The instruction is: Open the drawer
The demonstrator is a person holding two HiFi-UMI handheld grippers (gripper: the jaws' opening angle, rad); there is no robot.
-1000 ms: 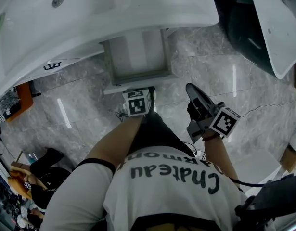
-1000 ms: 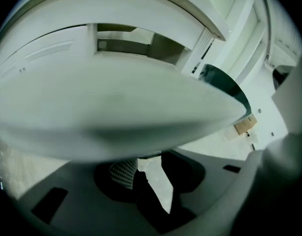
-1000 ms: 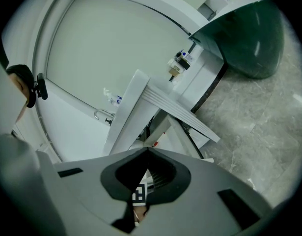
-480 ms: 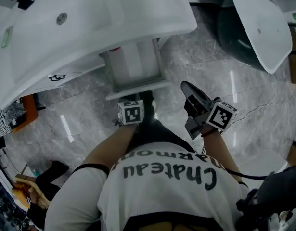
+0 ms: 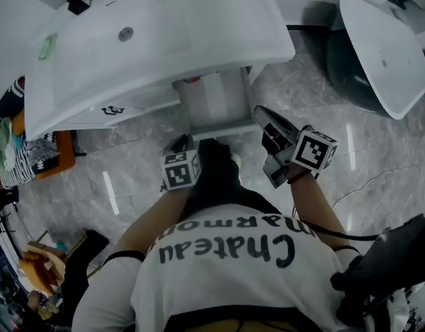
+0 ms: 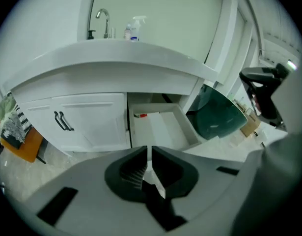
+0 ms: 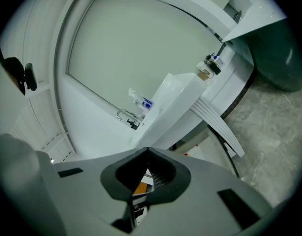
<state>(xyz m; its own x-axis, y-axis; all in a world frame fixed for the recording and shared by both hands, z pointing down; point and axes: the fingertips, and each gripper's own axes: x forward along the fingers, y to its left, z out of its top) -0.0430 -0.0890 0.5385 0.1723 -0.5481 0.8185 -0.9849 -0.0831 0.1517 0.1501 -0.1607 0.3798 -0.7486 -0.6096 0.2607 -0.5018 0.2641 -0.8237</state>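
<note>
The white drawer [image 5: 215, 106] stands pulled out from under the vanity counter [image 5: 157, 40]. In the left gripper view the drawer [image 6: 160, 129] lies open below me, with a small red item [image 6: 140, 115] at its back. My left gripper [image 5: 179, 145] hangs in front of the drawer's left corner, apart from it. The left gripper's [image 6: 149, 149] jaws have just been closing to a thin slit with nothing between them. My right gripper [image 5: 258, 112] is raised to the right of the drawer front. In its own view the right gripper [image 7: 147, 152] is shut and empty.
Left of the drawer are cabinet doors with black handles [image 6: 62, 121]. A tap [image 6: 104, 18] and a spray bottle [image 6: 136, 27] stand on the counter. A dark round bowl with a white lid [image 5: 385, 54] is at the right. An orange stool with cloths [image 5: 32, 154] is at the left.
My left gripper has come away from the drawer front, moving left and up with its jaws narrowing. The right gripper has risen too. The drawer stays pulled out.
</note>
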